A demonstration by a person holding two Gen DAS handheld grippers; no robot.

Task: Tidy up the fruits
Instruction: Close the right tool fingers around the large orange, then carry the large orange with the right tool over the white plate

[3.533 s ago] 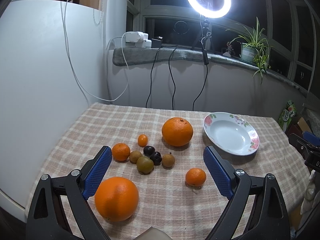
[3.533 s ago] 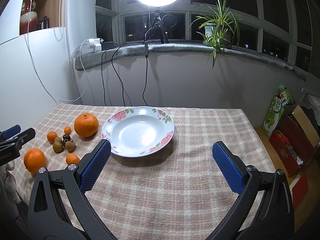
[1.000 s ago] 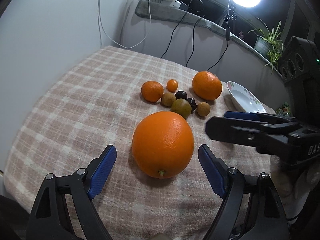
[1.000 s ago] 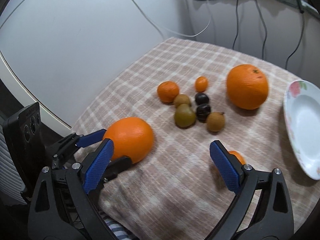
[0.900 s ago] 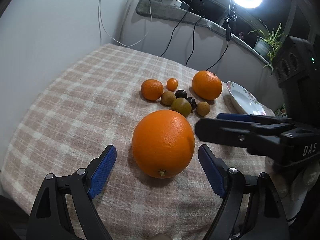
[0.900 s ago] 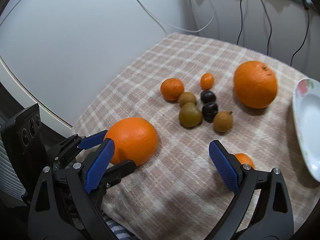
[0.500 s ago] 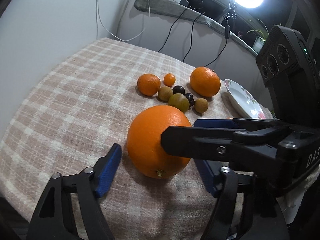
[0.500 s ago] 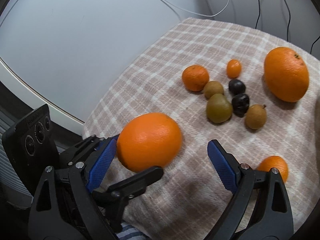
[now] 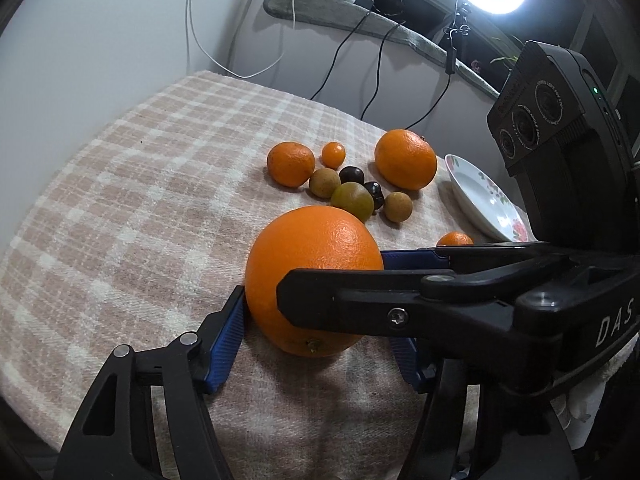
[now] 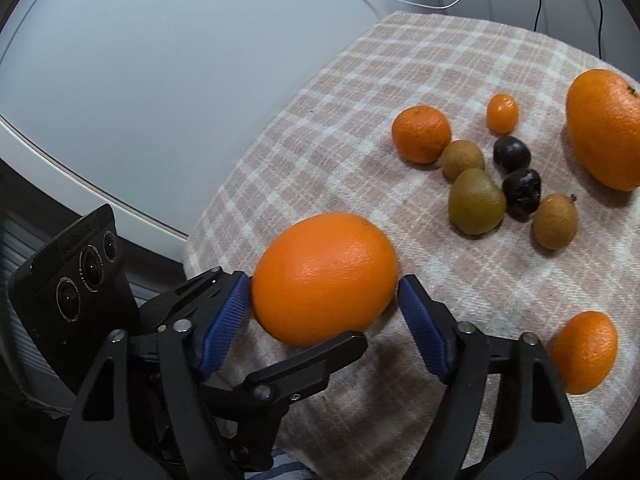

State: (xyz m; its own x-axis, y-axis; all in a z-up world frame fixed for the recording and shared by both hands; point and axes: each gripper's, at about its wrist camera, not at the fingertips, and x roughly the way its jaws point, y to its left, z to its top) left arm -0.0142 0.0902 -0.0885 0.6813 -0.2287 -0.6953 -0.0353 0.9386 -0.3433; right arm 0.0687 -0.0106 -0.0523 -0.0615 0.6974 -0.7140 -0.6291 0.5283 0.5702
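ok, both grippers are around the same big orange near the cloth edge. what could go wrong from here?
1. Left gripper and right gripper have just been closing crosswise around one big orange; their fingers overlap and could collide or jam.
2. It sits near the tablecloth edge; a squeeze could pop it off.

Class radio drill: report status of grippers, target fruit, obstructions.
Both grippers closing around big orange, left and right crossed. Orange on cloth. Nothing else in the way.

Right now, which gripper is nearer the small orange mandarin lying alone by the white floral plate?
Right gripper: jaws just closing around the large orange, one finger beside the small mandarin. Left gripper: also closing around that orange, across it from the mandarin.
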